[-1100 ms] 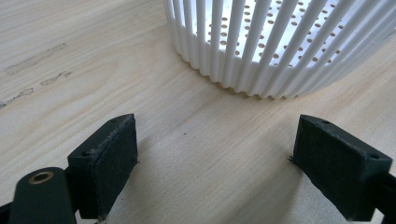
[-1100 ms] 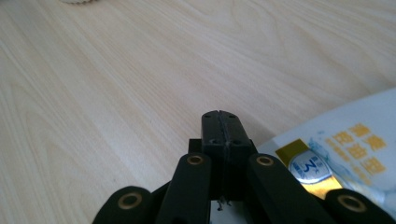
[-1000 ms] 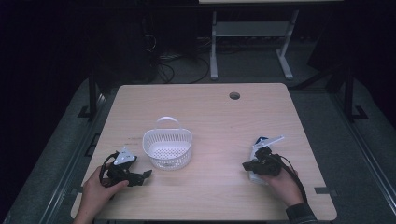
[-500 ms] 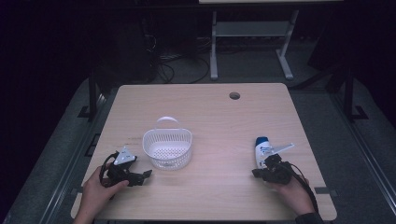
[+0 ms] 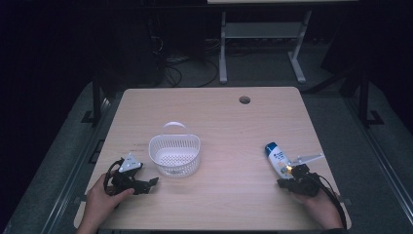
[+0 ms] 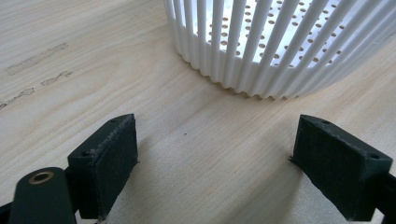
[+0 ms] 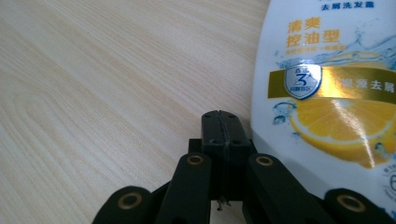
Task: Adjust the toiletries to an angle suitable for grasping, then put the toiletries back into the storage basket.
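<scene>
Left tongs (image 5: pixel 152 182) spread wide and empty, low on the surface (image 5: pixel 229 126), just short of the white basket (image 5: pixel 174 155). Farther right, shampoo bottle (image 5: pixel 279 160) flat on the wood. Right tongs (image 7: pixel 225 122) clenched on nothing, just beside the bottle's base.

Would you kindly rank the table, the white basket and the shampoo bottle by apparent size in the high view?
1. table
2. white basket
3. shampoo bottle

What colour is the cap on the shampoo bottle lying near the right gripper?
Blue, on a white shampoo bottle; the cap shows best in the high view.
</scene>
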`<action>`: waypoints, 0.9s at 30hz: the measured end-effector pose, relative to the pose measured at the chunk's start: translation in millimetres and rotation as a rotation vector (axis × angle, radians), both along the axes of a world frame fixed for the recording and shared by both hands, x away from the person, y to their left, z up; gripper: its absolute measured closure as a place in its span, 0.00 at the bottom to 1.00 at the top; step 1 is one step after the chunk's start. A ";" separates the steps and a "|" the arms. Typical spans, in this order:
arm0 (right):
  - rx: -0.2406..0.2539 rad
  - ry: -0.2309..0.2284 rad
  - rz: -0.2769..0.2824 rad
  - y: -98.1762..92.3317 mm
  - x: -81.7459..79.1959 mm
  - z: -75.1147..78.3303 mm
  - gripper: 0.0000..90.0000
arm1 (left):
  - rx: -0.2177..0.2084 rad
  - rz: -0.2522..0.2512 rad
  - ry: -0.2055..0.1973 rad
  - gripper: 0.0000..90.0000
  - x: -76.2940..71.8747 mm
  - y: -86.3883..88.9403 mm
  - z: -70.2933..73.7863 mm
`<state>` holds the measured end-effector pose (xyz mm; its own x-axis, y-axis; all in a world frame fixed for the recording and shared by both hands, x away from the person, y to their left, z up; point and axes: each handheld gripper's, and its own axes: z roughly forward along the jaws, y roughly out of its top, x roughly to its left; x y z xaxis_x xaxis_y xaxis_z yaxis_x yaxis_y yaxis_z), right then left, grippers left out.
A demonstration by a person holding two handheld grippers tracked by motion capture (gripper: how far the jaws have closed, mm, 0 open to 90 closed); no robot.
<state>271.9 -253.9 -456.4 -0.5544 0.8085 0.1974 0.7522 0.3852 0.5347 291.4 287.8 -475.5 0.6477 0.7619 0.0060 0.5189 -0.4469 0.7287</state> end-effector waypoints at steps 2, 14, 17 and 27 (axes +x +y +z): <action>-0.001 -0.001 0.002 0.0 0.1 0.4 1.00 | 0.001 0.000 0.001 0.14 0.1 0.0 0.1; 0.062 -0.057 0.020 4.5 1.6 15.5 0.82 | 0.001 0.000 0.000 0.14 0.1 0.0 0.1; 0.068 -0.068 0.024 6.1 2.5 21.2 0.74 | 0.001 0.000 0.001 0.14 0.1 0.0 0.1; 0.050 -0.136 0.000 7.2 12.2 37.6 0.60 | 0.000 0.001 0.001 0.14 0.1 0.0 0.1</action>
<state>284.1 -246.7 -418.9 -0.5791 0.7994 0.1602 0.6712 0.3559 0.6502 291.5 287.8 -475.3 0.6472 0.7623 0.0056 0.5201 -0.4469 0.7278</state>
